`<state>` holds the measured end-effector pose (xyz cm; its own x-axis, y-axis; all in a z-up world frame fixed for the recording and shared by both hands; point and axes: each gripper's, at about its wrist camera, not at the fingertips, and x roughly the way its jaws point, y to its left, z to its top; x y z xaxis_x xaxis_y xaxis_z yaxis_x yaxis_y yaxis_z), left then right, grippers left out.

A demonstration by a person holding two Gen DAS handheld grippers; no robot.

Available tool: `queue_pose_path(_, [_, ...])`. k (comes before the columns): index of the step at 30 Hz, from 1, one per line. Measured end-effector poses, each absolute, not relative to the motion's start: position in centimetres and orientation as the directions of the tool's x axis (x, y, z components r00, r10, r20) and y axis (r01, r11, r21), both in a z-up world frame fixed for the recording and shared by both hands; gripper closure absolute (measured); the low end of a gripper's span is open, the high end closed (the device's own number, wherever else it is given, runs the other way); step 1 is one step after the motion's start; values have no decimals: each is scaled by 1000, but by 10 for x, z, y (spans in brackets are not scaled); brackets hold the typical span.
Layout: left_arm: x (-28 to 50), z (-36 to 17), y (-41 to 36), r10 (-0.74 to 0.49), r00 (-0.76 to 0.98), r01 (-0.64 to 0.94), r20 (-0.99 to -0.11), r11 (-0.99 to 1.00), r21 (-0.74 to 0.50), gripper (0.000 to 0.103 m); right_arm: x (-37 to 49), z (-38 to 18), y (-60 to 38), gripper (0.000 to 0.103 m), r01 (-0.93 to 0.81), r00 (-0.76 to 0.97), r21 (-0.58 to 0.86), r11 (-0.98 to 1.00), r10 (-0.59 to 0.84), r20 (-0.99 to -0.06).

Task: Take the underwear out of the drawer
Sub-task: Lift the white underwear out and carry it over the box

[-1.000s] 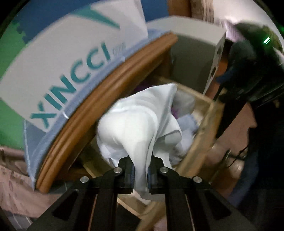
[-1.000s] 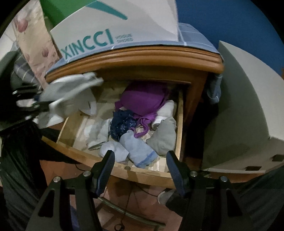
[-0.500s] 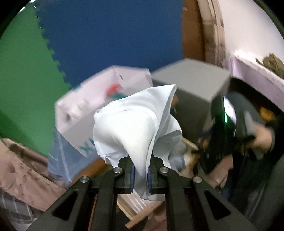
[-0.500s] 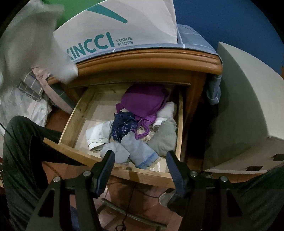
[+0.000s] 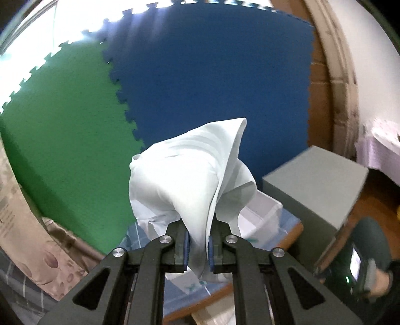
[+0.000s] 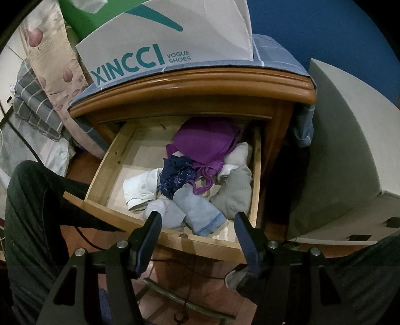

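Observation:
My left gripper point(image 5: 197, 246) is shut on white underwear point(image 5: 190, 180) and holds it high above the nightstand, in front of the blue and green wall mats. A corner of the underwear shows at the top of the right wrist view point(image 6: 91, 5). My right gripper point(image 6: 197, 225) is open and empty, above the front edge of the open wooden drawer point(image 6: 175, 240). The drawer holds a purple garment point(image 6: 205, 142), a dark blue patterned piece point(image 6: 175, 175), a white piece point(image 6: 142, 186) and grey and light blue socks point(image 6: 197, 212).
A white XINCCI shoe bag point(image 6: 162, 40) stands on the nightstand top point(image 6: 225, 85) over a blue checked cloth. A grey box point(image 6: 350, 155) stands right of the nightstand. Bedding and a floral pillow point(image 6: 47, 57) lie left. A person's leg point(image 6: 32, 205) is by the drawer's left corner.
My left gripper has lifted the white underwear out of the drawer and up above the nightstand. My right gripper has stayed open in front of the drawer.

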<state>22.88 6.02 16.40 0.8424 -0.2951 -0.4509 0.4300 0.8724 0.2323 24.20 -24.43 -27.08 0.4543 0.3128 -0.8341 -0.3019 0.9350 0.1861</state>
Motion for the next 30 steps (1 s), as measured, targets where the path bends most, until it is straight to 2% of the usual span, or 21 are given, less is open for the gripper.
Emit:
queue_pose_path(6, [284,163,47,-253,839,381,-482,906,186,93,243,-271,-249,41,-297,454,215,930,336,-825])
queue_pose_path(18, [383,98,16,-127,732,294,-670,945,142,93,245,-275,-265,41,-261,443,304,916,394,-805])
queue_pose_path(30, [424,59,13,-81,639,216,-765,973,77,93,249,-283,-272,41,-238,420,364,901,433,-797])
